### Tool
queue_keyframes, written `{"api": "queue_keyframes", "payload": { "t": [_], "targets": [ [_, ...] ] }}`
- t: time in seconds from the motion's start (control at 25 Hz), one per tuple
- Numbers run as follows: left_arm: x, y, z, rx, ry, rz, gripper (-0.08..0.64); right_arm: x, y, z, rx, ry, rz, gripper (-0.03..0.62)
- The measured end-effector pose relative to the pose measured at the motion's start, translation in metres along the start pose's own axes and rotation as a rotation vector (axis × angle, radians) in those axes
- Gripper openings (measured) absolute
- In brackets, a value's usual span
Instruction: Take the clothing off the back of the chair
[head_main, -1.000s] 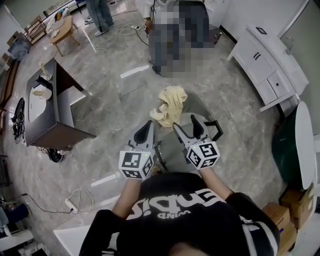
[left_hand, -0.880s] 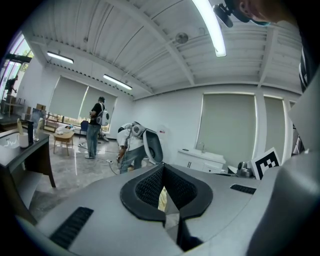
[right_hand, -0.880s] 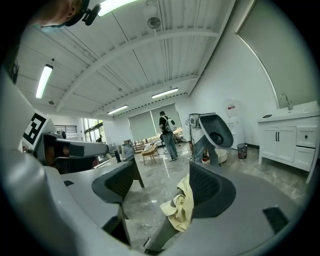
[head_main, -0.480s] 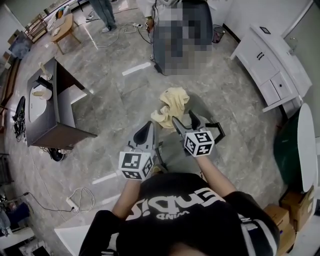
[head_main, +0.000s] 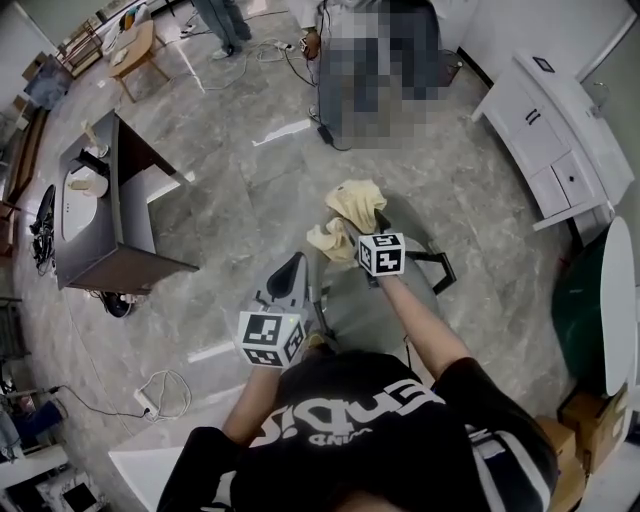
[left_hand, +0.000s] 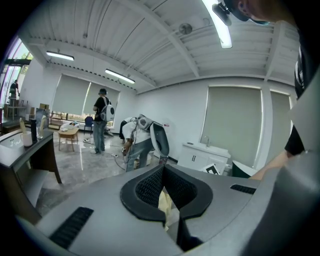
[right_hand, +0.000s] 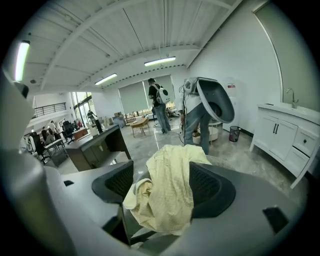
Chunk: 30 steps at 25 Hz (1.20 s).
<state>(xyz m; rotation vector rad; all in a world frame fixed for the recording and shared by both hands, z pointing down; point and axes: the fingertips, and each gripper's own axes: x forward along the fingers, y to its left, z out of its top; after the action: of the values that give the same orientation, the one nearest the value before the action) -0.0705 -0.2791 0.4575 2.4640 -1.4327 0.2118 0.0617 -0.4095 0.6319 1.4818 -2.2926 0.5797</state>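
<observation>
A pale yellow garment (head_main: 345, 212) hangs crumpled over the back of a grey office chair (head_main: 352, 300) straight ahead of me. My right gripper (head_main: 362, 227) is stretched out to it and stands open. In the right gripper view the garment (right_hand: 167, 187) fills the gap between its two pads (right_hand: 209, 186), which stand one on each side of the cloth. My left gripper (head_main: 294, 264) is held back over the chair's left side, shut and empty. Only a sliver of the yellow cloth (left_hand: 164, 201) shows past its jaws.
A dark desk (head_main: 100, 215) stands to the left and a white cabinet (head_main: 552, 128) to the right. A person (head_main: 372, 70) bends over beyond the chair. The chair's black armrest (head_main: 437, 262) juts out on the right. A cable and plug strip (head_main: 150, 398) lie on the floor near left.
My right gripper has travelled forward from the seat to the chair back and now straddles the garment. The left gripper has barely shifted.
</observation>
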Motion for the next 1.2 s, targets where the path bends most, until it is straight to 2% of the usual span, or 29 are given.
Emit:
{"api": "queue_keyframes", "payload": {
  "t": [0.2,0.48,0.76,1.2],
  "targets": [
    [0.003,0.002,-0.007,0.001,0.027,0.016,0.014,0.032,-0.017,-0.015,0.002,0.079,-0.056,0.298],
    [0.0,0.011,-0.009,0.002,0.045,0.045,0.014,0.065,-0.027,-0.03,-0.05,0.171,-0.082,0.299],
    [-0.001,0.02,-0.008,0.0,0.052,0.074,0.014,0.076,-0.029,-0.036,-0.064,0.163,-0.057,0.299],
    [-0.003,0.025,-0.016,-0.007,0.067,0.096,0.014,0.075,-0.03,-0.04,-0.035,0.166,-0.014,0.296]
  ]
}}
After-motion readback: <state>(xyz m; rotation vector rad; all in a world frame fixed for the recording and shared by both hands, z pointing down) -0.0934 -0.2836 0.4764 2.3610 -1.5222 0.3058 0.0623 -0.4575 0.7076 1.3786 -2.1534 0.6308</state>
